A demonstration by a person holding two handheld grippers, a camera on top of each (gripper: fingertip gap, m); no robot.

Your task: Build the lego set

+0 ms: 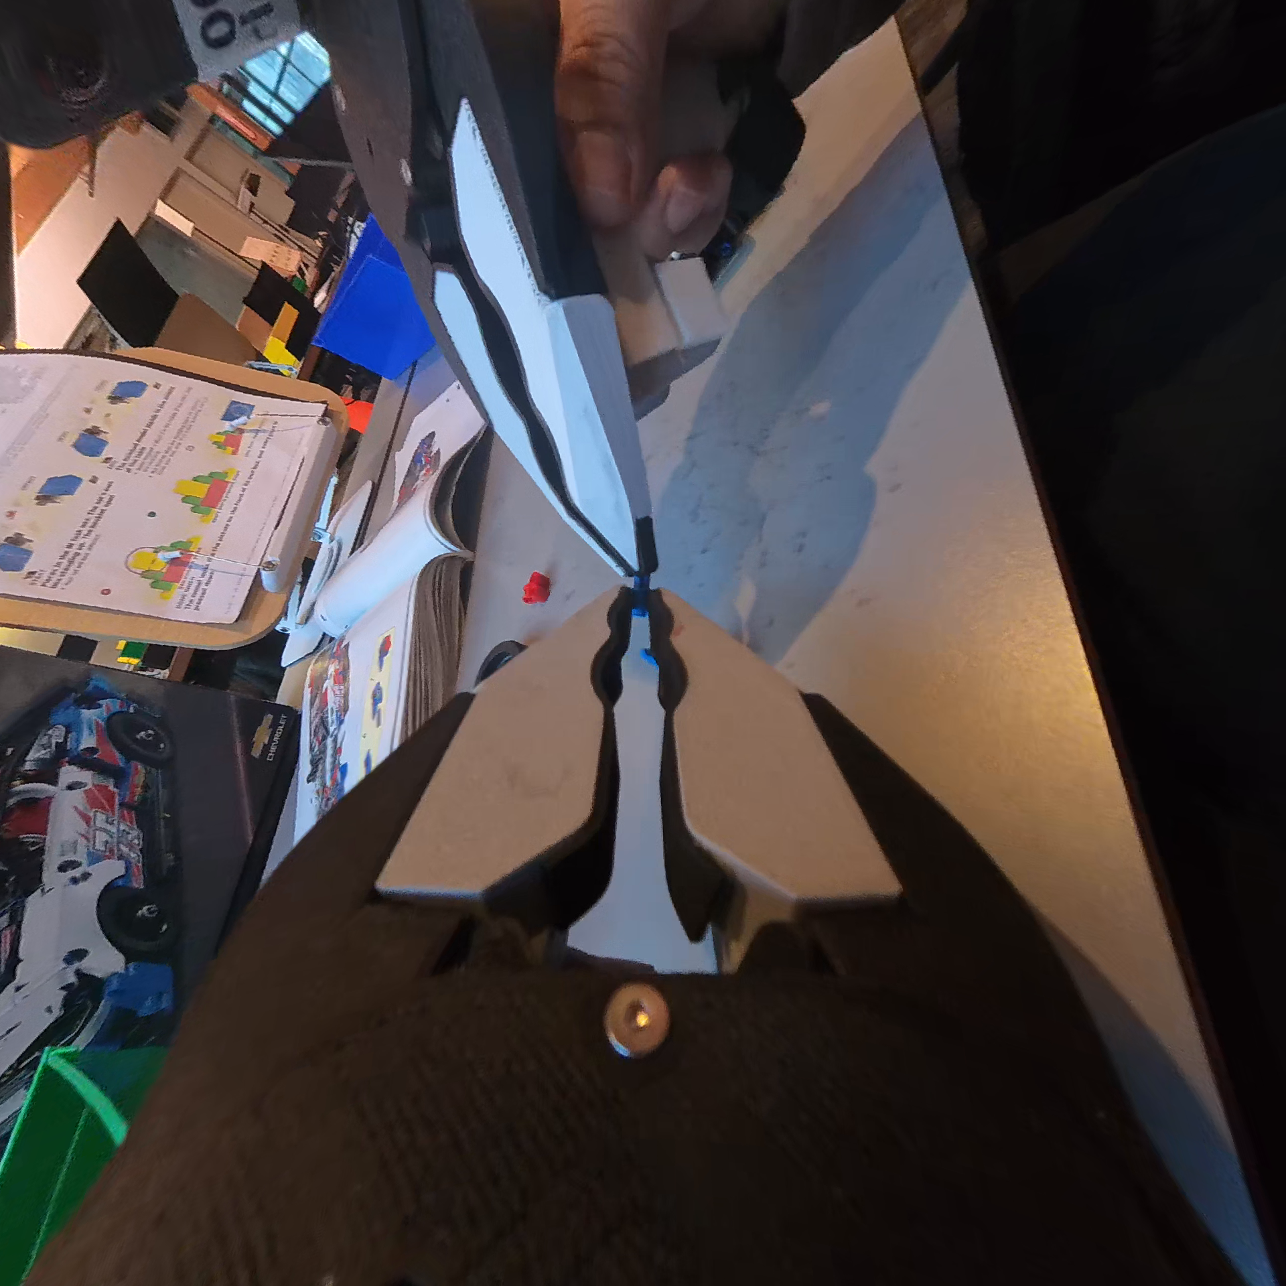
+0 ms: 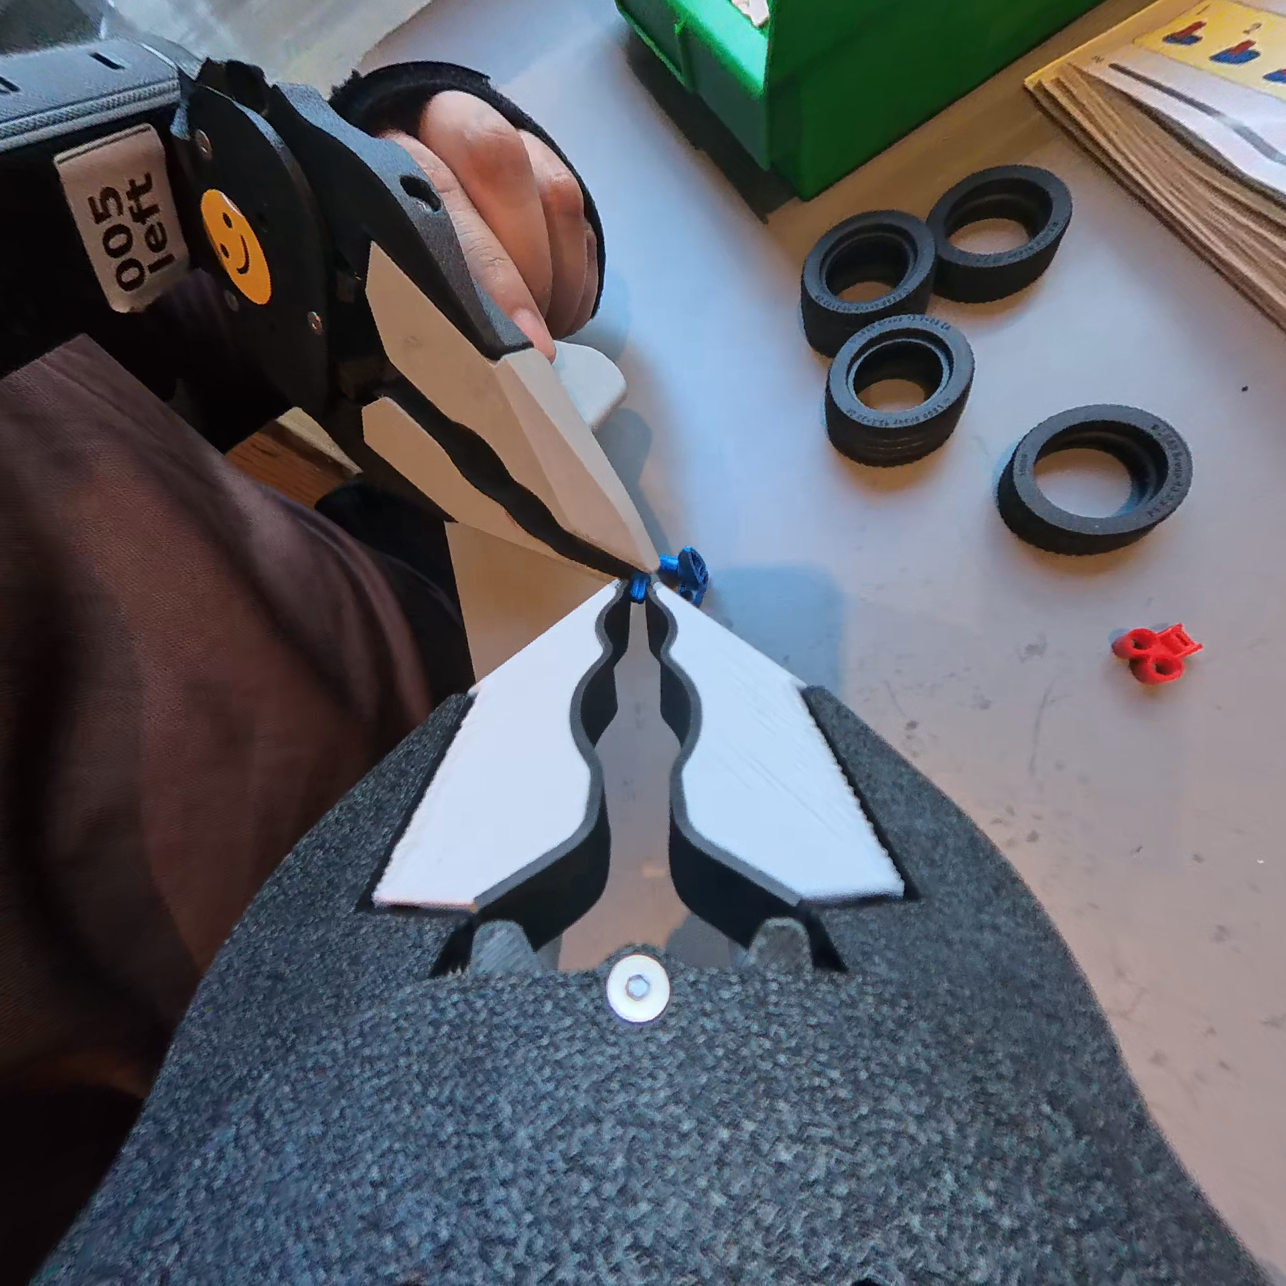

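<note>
Both grippers met tip to tip above the table. The right gripper pinched a tiny blue plastic lego pin; the left gripper had clamped its other end, where a small blue lego connector jutted just beyond the tips. With so slight a purchase, a skewed push would likely pop the piece free toward the red lego connector.

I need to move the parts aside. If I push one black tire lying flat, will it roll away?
Probably not: each tire lies flat on the table. Its rough tread looks rubbery, so it may drag rather than slide.
</note>
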